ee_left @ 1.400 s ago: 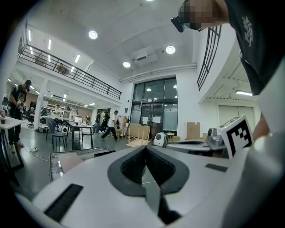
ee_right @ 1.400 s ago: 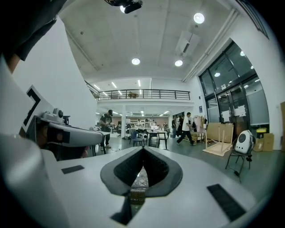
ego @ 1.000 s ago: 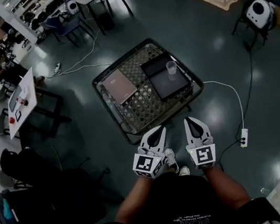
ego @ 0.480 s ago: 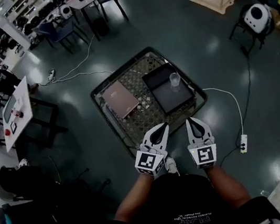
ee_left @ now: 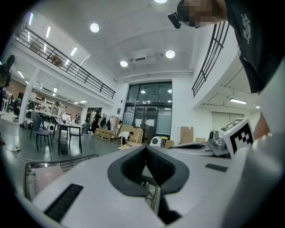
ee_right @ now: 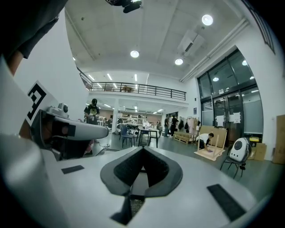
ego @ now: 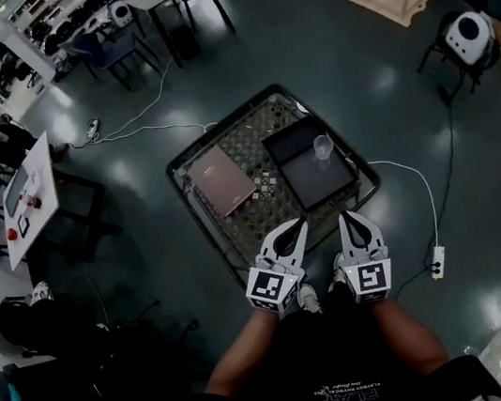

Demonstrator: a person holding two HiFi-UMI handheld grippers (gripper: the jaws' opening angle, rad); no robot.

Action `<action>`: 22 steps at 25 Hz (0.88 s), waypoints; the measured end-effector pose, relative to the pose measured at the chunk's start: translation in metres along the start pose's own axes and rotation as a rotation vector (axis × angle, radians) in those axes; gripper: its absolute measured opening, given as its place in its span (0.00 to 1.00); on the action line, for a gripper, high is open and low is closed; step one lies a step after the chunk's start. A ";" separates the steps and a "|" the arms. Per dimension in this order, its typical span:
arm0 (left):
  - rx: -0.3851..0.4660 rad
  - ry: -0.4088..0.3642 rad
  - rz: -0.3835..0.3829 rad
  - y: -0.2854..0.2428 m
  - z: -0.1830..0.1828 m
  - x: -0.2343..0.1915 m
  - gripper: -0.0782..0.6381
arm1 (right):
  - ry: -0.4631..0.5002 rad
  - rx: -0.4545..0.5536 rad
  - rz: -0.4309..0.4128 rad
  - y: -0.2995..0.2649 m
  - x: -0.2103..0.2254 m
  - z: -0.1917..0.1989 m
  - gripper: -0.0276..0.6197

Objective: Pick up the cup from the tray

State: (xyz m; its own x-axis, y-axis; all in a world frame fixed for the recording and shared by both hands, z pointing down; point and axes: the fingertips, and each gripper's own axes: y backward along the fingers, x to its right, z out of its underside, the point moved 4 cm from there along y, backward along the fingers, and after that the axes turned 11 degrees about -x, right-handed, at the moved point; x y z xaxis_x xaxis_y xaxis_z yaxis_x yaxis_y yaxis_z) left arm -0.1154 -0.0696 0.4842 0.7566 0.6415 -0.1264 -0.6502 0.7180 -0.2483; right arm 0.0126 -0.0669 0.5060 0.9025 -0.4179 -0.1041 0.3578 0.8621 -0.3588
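A clear plastic cup (ego: 323, 147) stands upright at the right side of a black tray (ego: 308, 172) on the right half of a low mesh table (ego: 261, 204). Both grippers hang side by side near the table's front edge, well short of the tray. My left gripper (ego: 297, 225) is shut and empty, its tips meeting in the left gripper view (ee_left: 146, 148). My right gripper (ego: 346, 217) is also shut with nothing between its jaws (ee_right: 142, 149). Neither gripper view shows the cup.
A pinkish-brown flat book (ego: 220, 180) lies on the table's left half. A white cable and power strip (ego: 435, 262) run along the floor at right. A small white side table (ego: 28, 188) stands at left, chairs and desks at the back.
The view has shifted slightly; the table and tray sit a little lower and further right in the frame. Both grippers kept their shut pose and stayed side by side.
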 end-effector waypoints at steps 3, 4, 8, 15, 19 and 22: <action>-0.011 0.004 -0.014 -0.009 0.001 -0.008 0.12 | -0.005 -0.013 -0.016 -0.012 0.004 -0.007 0.05; -0.015 0.006 -0.020 -0.013 0.002 -0.011 0.12 | -0.004 -0.016 -0.022 -0.017 0.006 -0.009 0.05; -0.028 0.019 -0.049 -0.036 0.003 -0.029 0.12 | -0.002 -0.006 -0.053 -0.044 0.020 -0.008 0.05; -0.038 0.042 -0.063 -0.081 -0.002 -0.047 0.12 | -0.029 -0.029 -0.071 -0.086 0.056 -0.001 0.05; -0.049 0.044 -0.064 -0.110 -0.005 -0.054 0.12 | -0.029 -0.063 -0.076 -0.106 0.077 -0.001 0.05; -0.065 0.050 -0.069 -0.129 -0.001 -0.060 0.12 | -0.030 -0.073 -0.082 -0.121 0.091 0.005 0.05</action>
State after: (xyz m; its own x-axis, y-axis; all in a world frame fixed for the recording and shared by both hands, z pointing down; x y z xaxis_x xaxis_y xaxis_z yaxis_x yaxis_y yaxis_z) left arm -0.0769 -0.2013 0.5228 0.8031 0.5757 -0.1538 -0.5918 0.7402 -0.3193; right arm 0.0525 -0.2078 0.5441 0.8781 -0.4764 -0.0438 0.4135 0.8018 -0.4313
